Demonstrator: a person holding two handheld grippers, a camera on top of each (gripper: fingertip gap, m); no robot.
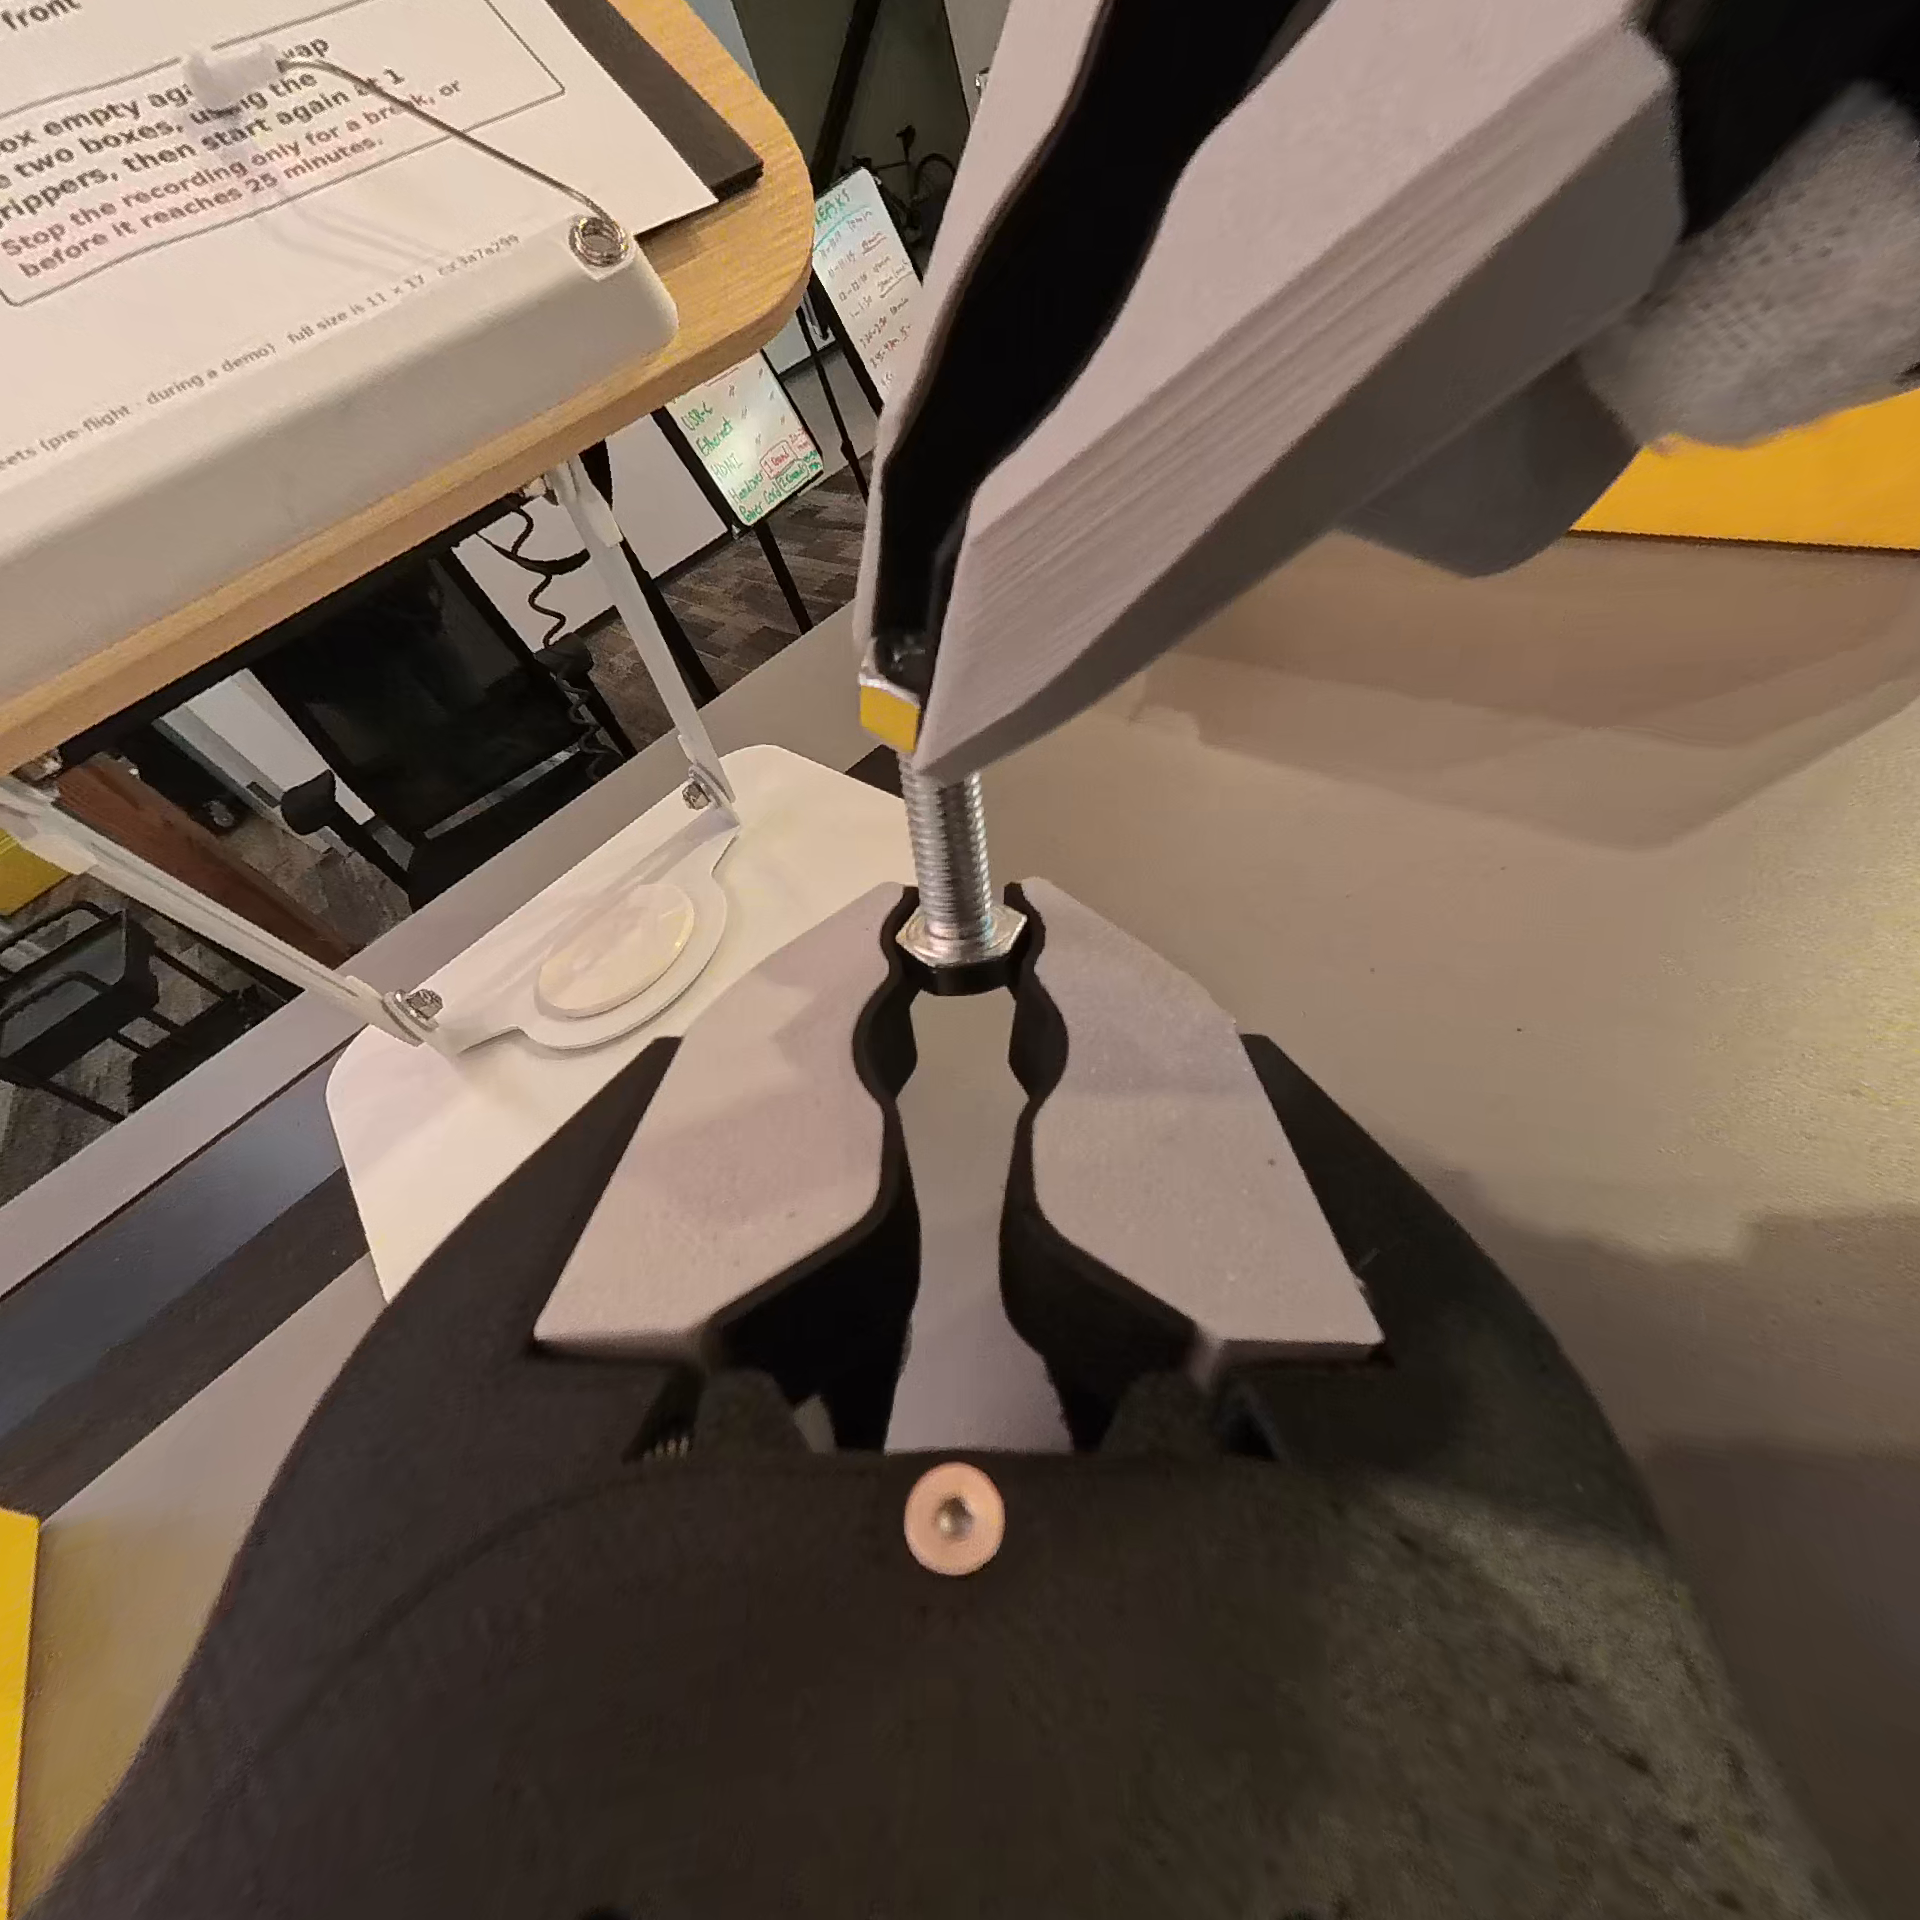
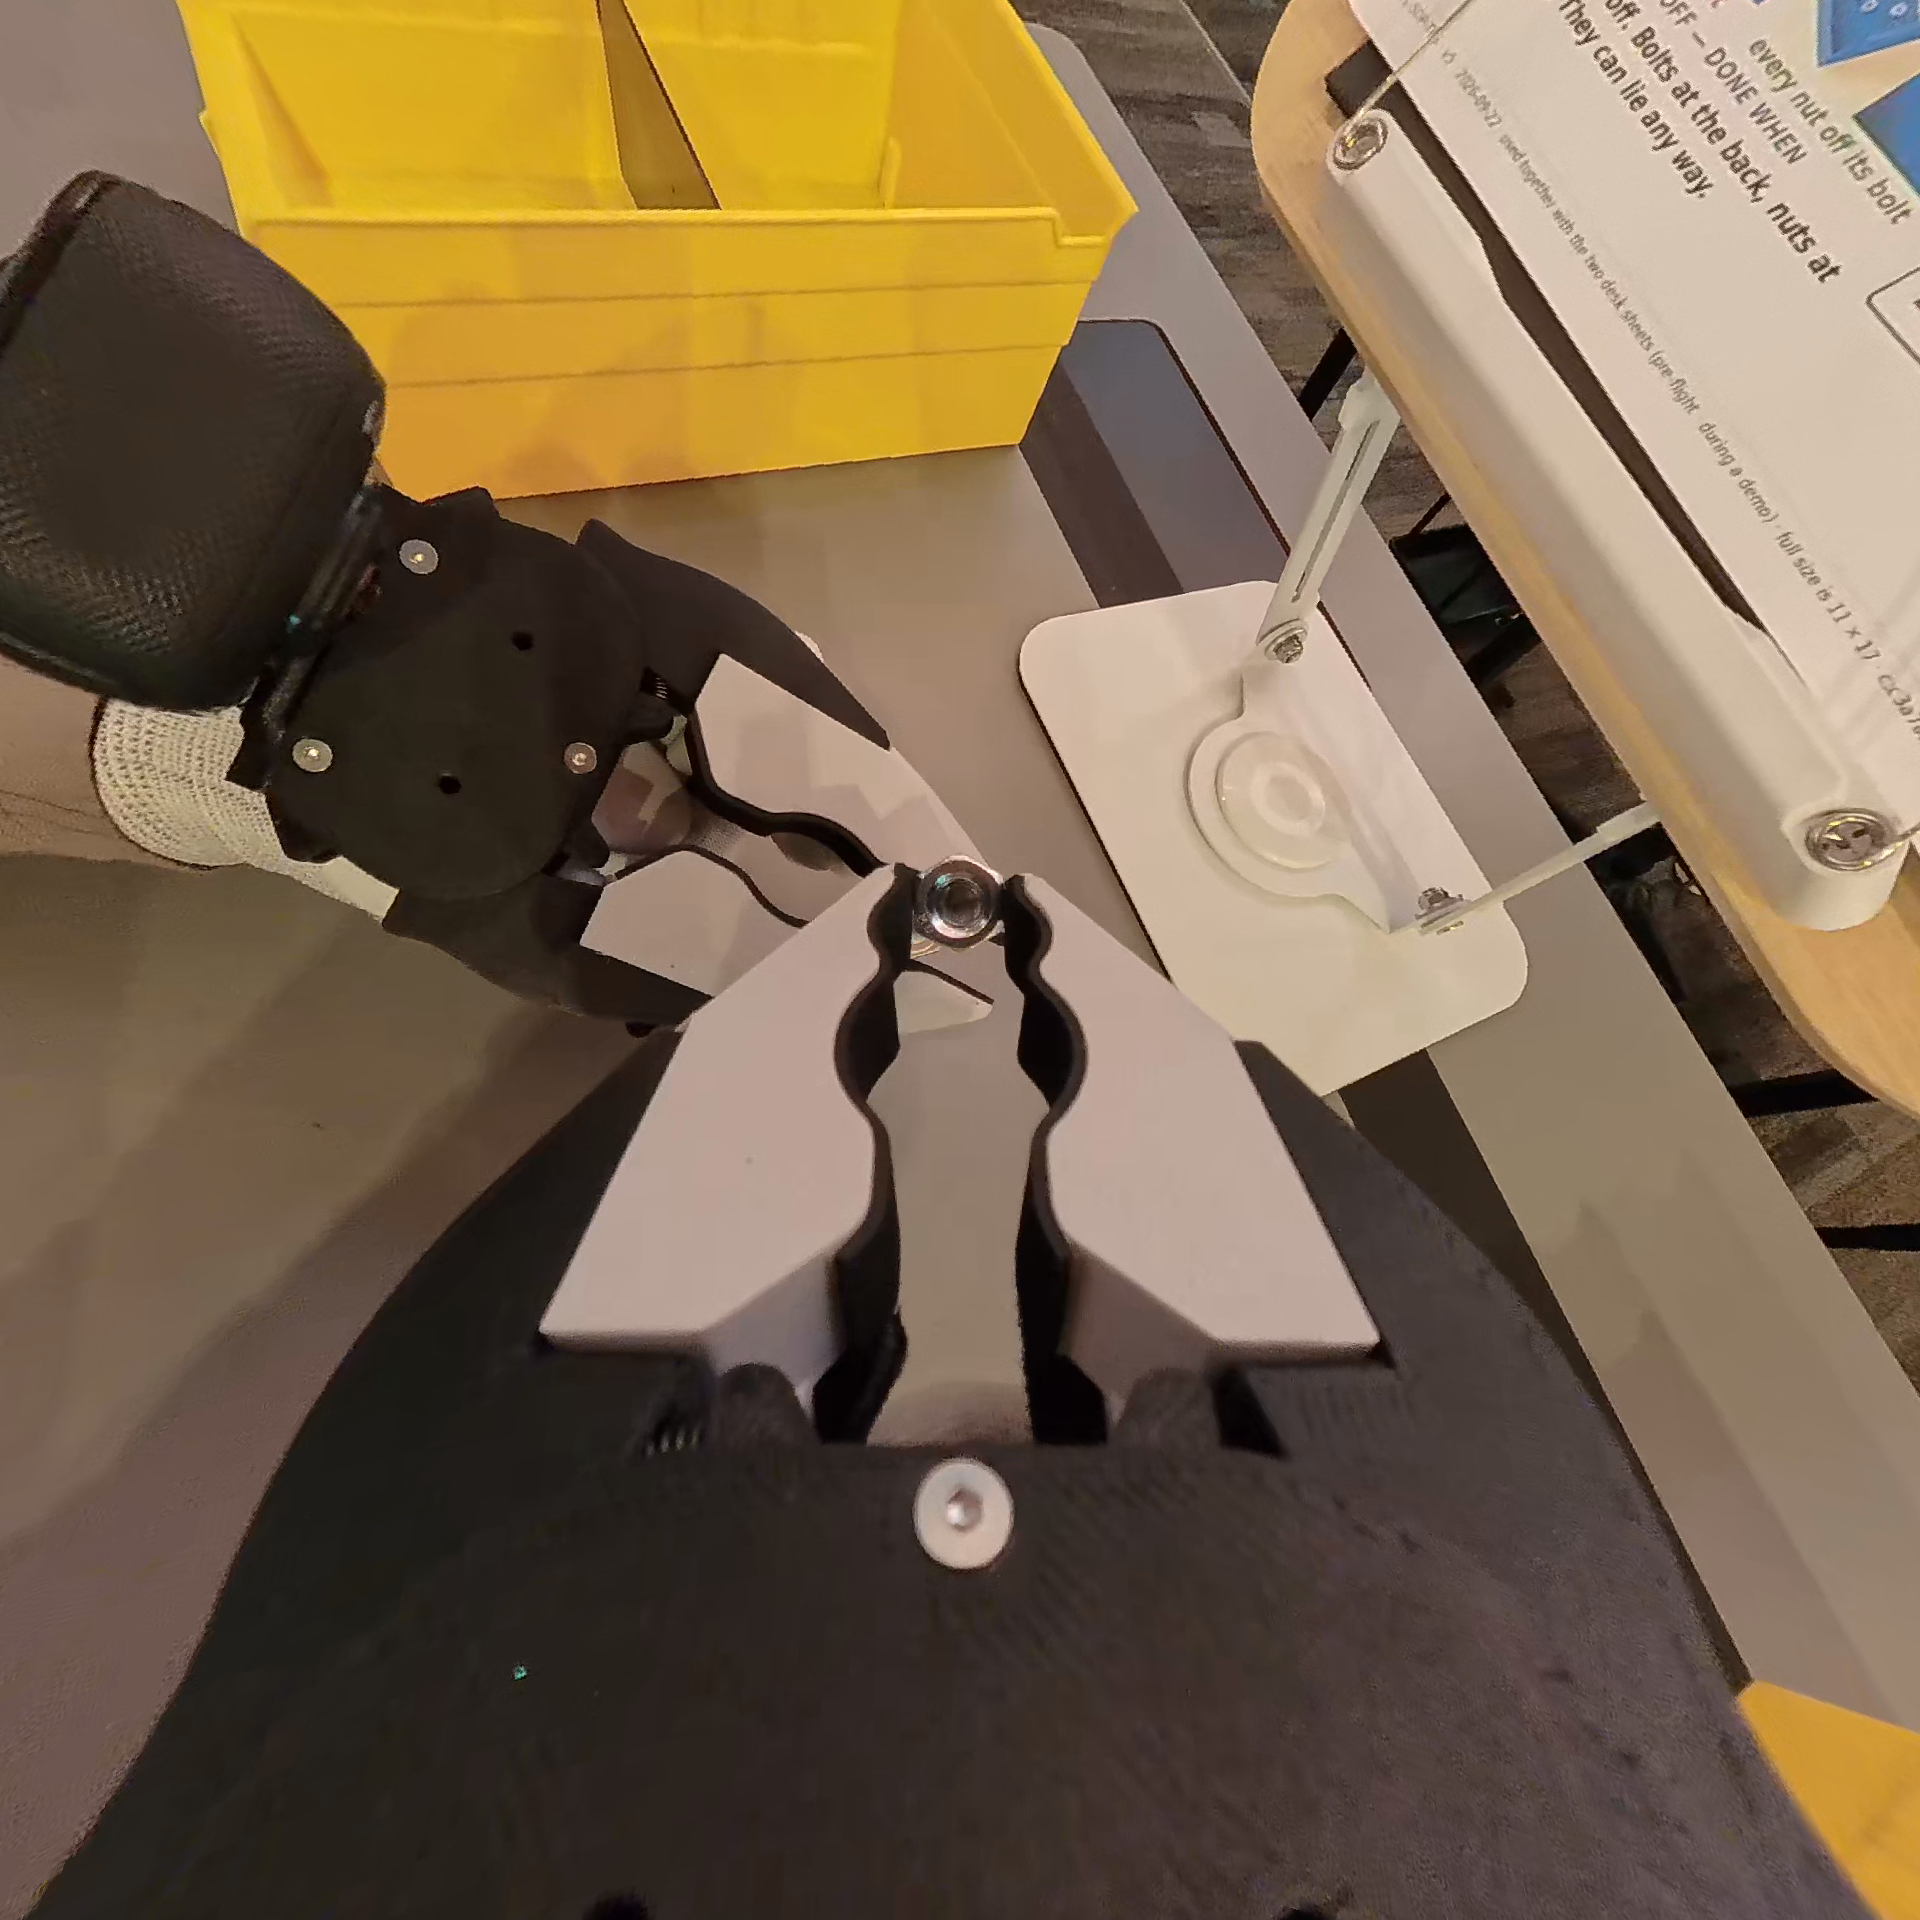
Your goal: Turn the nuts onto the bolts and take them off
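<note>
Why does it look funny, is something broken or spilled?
Nothing stands out. The left tongs grip the nut, the right tongs grip the bolt by its head. Nothing looks spilled or broken.

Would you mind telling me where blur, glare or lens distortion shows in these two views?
Left wrist view: the threaded steel bolt is sharp, the tilted wooden board curves from wide-angle distortion. Right wrist view: the steel hex bolt head glints, the yellow plastic bin looks slightly soft.
</note>
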